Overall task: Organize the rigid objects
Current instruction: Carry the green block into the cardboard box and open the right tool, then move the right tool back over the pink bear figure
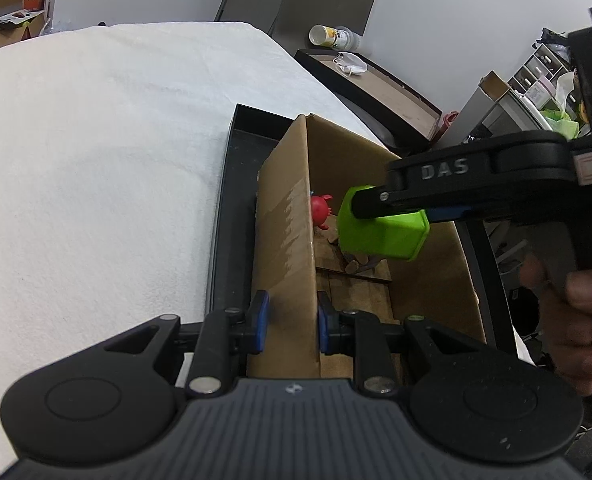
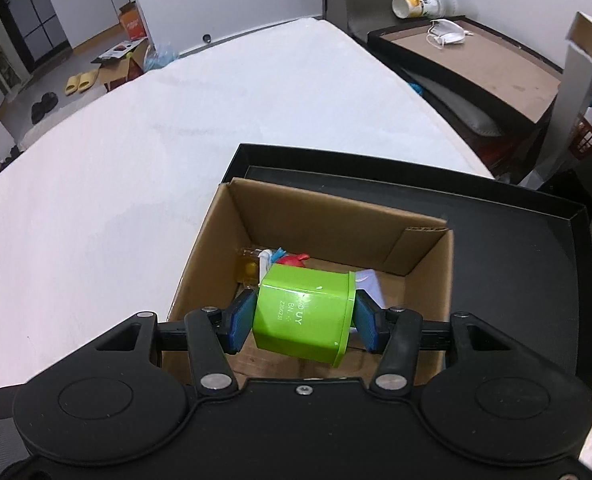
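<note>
Blue-padded left tongs (image 1: 290,326) sit nearest, clamped on the left wall of the cardboard box (image 1: 286,216), one pad outside and one inside. That box stands in a shallow black tray (image 2: 535,240) on the white-covered bench (image 2: 176,152). Over the open box, the right tongs (image 2: 301,320) grip a green plastic cup (image 2: 303,314) tipped on its side, pads pressed against its base and its rim. From the left view the cup (image 1: 379,228) hangs above the box floor, not touching it. Down inside lie a red toy (image 1: 319,210) near the far corner, a small clear bottle of yellowish liquid (image 2: 248,266) and something white (image 2: 369,280). A person's hand (image 1: 575,312) holds the right handle.
</note>
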`<state>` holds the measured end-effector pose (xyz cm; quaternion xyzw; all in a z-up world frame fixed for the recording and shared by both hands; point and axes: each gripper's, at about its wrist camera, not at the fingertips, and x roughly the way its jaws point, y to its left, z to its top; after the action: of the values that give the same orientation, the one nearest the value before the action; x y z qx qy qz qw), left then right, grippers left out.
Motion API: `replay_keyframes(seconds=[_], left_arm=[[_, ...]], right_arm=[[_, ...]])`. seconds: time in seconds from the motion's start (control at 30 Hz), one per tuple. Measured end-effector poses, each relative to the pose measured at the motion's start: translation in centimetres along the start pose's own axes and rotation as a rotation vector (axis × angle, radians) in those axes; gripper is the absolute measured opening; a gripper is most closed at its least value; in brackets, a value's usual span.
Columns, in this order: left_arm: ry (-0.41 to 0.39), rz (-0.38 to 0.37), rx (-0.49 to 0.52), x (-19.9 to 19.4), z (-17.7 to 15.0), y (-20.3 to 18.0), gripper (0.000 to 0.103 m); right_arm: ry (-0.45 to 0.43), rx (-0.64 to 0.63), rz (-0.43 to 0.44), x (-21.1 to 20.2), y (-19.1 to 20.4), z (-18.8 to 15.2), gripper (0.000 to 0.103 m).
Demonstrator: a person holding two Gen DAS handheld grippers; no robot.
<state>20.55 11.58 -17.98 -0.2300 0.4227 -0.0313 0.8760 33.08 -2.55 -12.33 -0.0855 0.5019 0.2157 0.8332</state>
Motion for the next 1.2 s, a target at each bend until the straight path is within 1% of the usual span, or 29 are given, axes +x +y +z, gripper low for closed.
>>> replay_keyframes(seconds=[0.2,0.43,0.63,0.77,0.93,1.2], left_arm=[[0.003,-0.018,-0.02,-0.1,0.2,0.5,0.023],[-0.003,-0.021,-0.014,-0.3,0.2,0.5,0.023],[-0.008,-0.037,-0.031,-0.5,0.5,0.5,0.023],[-0.009,-0.027,-0.019,-0.5,0.4,0.3,0.023],[-0.004,-0.016,-0.021,-0.2,0.3,0.3,0.023],[-0.007,0.001,-0.009,-0.1,0.2,-0.2,0.023]], right_arm=[[0.001,0.022,-0.012,0.4,0.3,0.4,0.052],[0.009,0.038,0.01,0.6,0.8,0.5,0.052],[0.044,0.053,0.012,2.1,1.3,0.5,0.051],[0.063,0.063,0.016,2.6,1.3,0.5,0.053],[0.022,0.071,0.023,0.3,0.5,0.5,0.054],[-0.021,0.065,0.018,-4.1,-2.2,-0.5,0.06]])
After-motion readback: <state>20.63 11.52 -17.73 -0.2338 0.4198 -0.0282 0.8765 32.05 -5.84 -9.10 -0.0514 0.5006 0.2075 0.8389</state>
